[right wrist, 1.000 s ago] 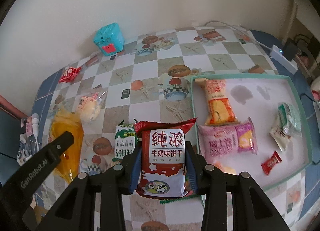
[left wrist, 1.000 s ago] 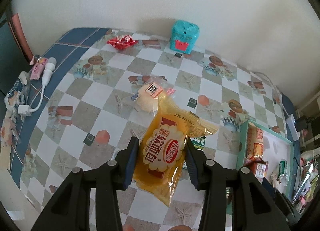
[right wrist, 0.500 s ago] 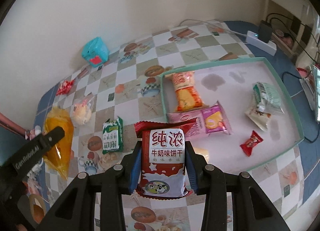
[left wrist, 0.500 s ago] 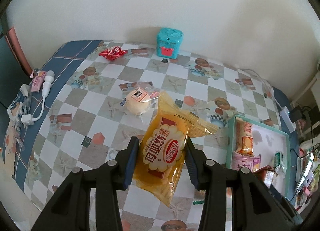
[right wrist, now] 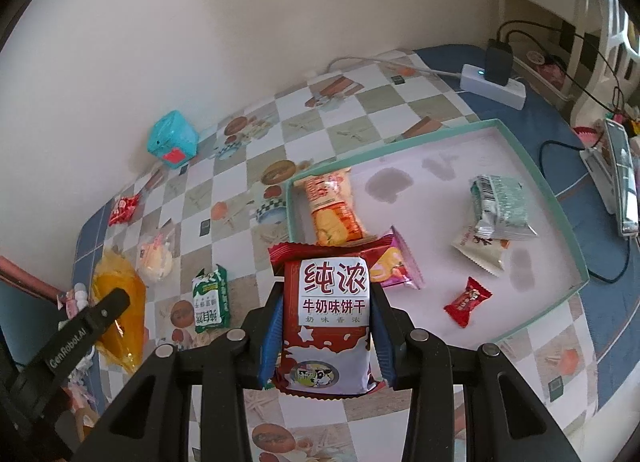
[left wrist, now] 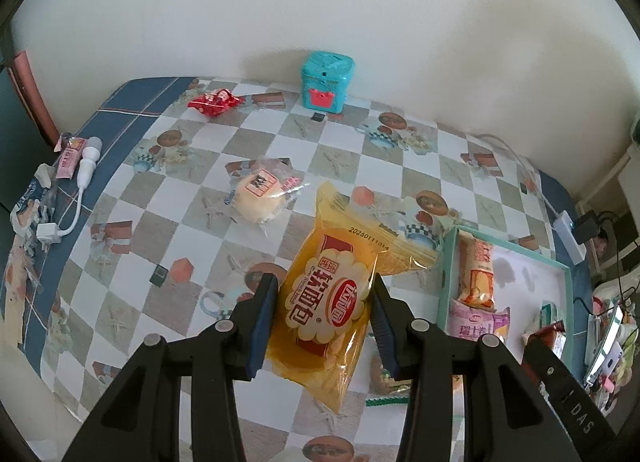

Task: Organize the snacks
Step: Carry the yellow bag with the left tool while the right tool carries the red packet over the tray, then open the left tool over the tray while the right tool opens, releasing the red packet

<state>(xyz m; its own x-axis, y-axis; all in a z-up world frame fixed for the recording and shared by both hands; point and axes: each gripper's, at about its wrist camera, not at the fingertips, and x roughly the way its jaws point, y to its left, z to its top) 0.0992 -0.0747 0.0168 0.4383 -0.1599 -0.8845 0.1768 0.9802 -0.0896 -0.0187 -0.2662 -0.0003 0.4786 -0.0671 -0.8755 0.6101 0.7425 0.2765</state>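
My left gripper [left wrist: 324, 302] is shut on a yellow bread packet [left wrist: 332, 298], held above the checkered tablecloth. My right gripper [right wrist: 326, 322] is shut on a red and white biscuit packet [right wrist: 326, 314], hanging near the left edge of the green-rimmed tray [right wrist: 520, 141]. Several snacks lie in that tray, among them an orange packet [right wrist: 332, 209], a pink packet [right wrist: 394, 266], a red candy [right wrist: 466, 300] and a green-white packet [right wrist: 500, 207]. In the left wrist view the tray [left wrist: 566, 274] is at the right. Loose on the cloth are a round bun in clear wrap [left wrist: 260, 197], a red candy [left wrist: 214, 101] and a green milk carton [right wrist: 210, 298].
A teal toy box [left wrist: 327, 81] stands against the wall. A white charger with cable [left wrist: 80, 177] lies at the left table edge. A white power strip [right wrist: 494, 85] with a black plug and cables sits behind the tray, with a phone-like device [right wrist: 620, 177] to its right.
Both grippers have carried their packets to the right, toward the tray; more of the tray shows in both views. Each grip is unchanged.
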